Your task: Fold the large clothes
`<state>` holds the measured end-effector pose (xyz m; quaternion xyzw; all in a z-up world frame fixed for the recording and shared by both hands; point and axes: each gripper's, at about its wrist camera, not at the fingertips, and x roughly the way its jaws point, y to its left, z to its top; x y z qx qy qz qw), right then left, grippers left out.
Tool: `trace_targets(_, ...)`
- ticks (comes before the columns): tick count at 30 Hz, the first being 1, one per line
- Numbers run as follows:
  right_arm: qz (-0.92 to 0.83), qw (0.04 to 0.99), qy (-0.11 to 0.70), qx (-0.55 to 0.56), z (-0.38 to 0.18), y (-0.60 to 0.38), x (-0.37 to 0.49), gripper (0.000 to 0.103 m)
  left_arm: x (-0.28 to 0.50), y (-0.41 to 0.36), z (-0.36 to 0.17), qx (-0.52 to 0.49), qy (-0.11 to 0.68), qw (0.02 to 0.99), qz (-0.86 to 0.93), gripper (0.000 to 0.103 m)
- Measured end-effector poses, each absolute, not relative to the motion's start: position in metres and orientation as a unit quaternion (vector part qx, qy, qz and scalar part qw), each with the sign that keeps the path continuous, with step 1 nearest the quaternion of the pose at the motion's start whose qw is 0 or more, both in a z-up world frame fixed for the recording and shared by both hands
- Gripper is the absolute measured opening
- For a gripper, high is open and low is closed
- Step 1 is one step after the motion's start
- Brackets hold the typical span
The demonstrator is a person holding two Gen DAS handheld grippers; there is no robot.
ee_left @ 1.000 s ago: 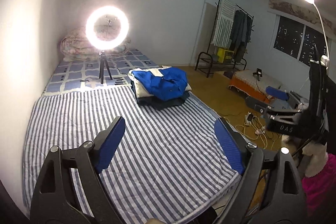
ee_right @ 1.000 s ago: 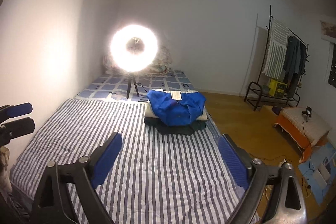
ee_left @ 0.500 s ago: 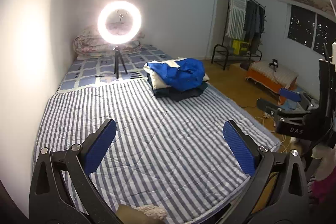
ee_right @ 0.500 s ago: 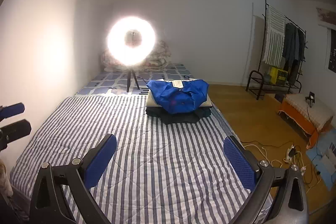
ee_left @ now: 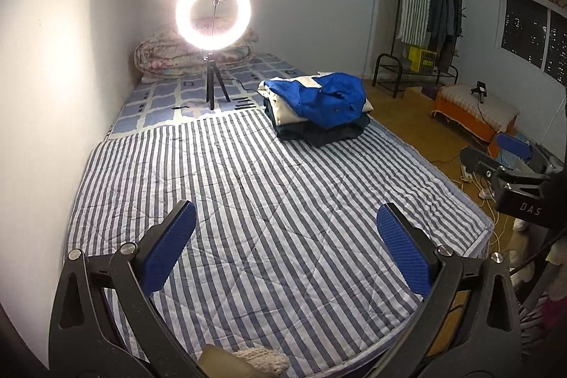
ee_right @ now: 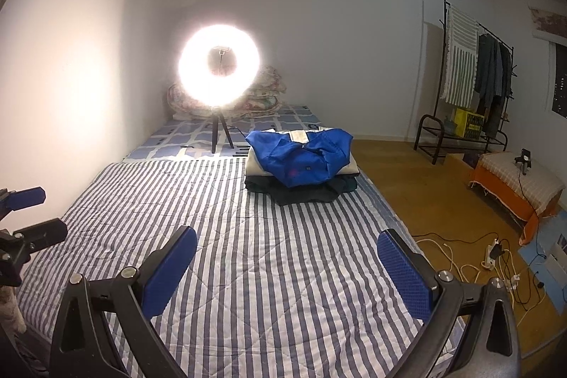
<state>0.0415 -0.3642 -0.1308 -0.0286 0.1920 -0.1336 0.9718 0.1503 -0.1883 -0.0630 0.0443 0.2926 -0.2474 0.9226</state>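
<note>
The left gripper (ee_left: 285, 248) hangs above the near part of the striped quilt (ee_left: 248, 186) with its 2 blue-padded jaws spread wide and nothing between them. The right gripper (ee_right: 287, 271) is likewise wide apart and empty over the same quilt. Well ahead of both pairs of jaws, slightly to the right of their midline, sits the pile of clothes (ee_right: 301, 169): a blue garment (ee_left: 326, 98) on top, a cream layer under it and dark pieces at the bottom, resting on the quilt's far edge. Beyond the jaws and left of the pile, a lit ring light (ee_left: 213, 15) stands on its small tripod (ee_left: 212, 84). A clothes rack (ee_right: 471, 87) stands far right.
</note>
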Motion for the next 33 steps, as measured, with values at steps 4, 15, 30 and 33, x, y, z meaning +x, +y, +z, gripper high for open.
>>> trace_targets(4, -0.136, 0.971, 0.196, -0.028, -0.132, -0.366, 0.043, 0.103, 0.151, -0.188, -0.064, 0.046, 0.294, 0.922, -0.247, 0.103)
trace_targets(15, -0.143, 0.969, 0.200, -0.015, -0.133, -0.373, 0.044, 0.103, 0.150, -0.188, -0.063, 0.047, 0.289, 0.923, -0.249, 0.103)
trace_targets(30, -0.146, 0.968, 0.204, -0.014, -0.135, -0.374, 0.045, 0.103, 0.147, -0.190, -0.061, 0.052, 0.284, 0.924, -0.249, 0.103)
trace_targets(33, -0.145, 0.968, 0.205, -0.009, -0.135, -0.375, 0.045, 0.103, 0.146, -0.190, -0.060, 0.053, 0.283, 0.925, -0.249, 0.103)
